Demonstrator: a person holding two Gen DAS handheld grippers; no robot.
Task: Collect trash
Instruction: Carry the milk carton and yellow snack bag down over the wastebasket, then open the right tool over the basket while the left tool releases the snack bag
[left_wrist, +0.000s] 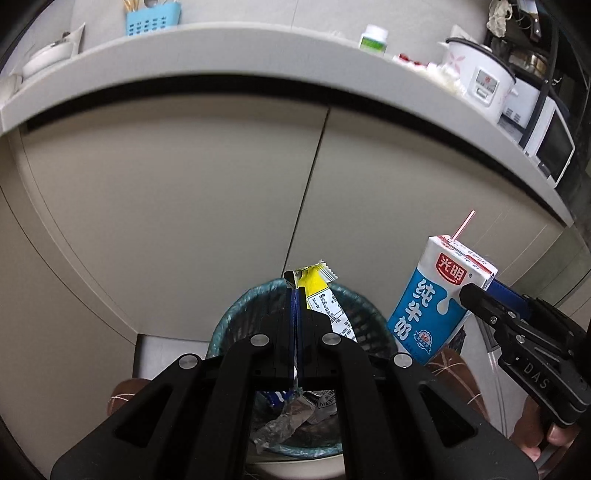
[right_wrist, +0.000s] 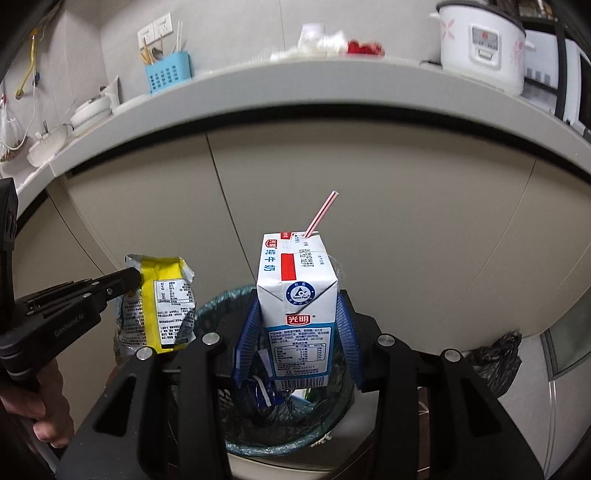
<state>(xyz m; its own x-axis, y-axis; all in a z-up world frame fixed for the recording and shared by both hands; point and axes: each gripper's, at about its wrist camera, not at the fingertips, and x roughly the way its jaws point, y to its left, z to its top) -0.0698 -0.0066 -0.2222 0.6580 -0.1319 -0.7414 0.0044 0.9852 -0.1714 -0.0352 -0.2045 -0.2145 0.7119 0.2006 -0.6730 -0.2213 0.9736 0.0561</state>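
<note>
The trash bin (left_wrist: 236, 325), lined with a teal bag and already containing crumpled wrappers, stands on the floor against the cabinet doors (left_wrist: 184, 206) and serves as the reference point.

Directly above the bin opening, the milk carton (right_wrist: 297, 306) is held upright; a pink straw (right_wrist: 322, 213) projects from its top. The right gripper (right_wrist: 299, 332) is clamped on the carton, one blue finger pad (right_wrist: 248, 332) pressed against each side face. In the left wrist view the carton (left_wrist: 432, 306) appears to the right of the bin.

Above the bin's near-left rim, the yellow snack wrapper (right_wrist: 162, 302) hangs flattened and roughly vertical. The left gripper (left_wrist: 298, 317) is closed on it, jaws fully together with only the thin wrapper (left_wrist: 317, 291) pinched between them. The two held items are apart, not touching.

Above the bin, the countertop (left_wrist: 221, 48) overhangs the cabinet doors. On it stand a blue utensil caddy (left_wrist: 153, 20), a green-labelled bottle (left_wrist: 373, 40) and a white rice cooker (left_wrist: 480, 74). A black bag (right_wrist: 495, 363) lies on the floor to the right of the bin.
</note>
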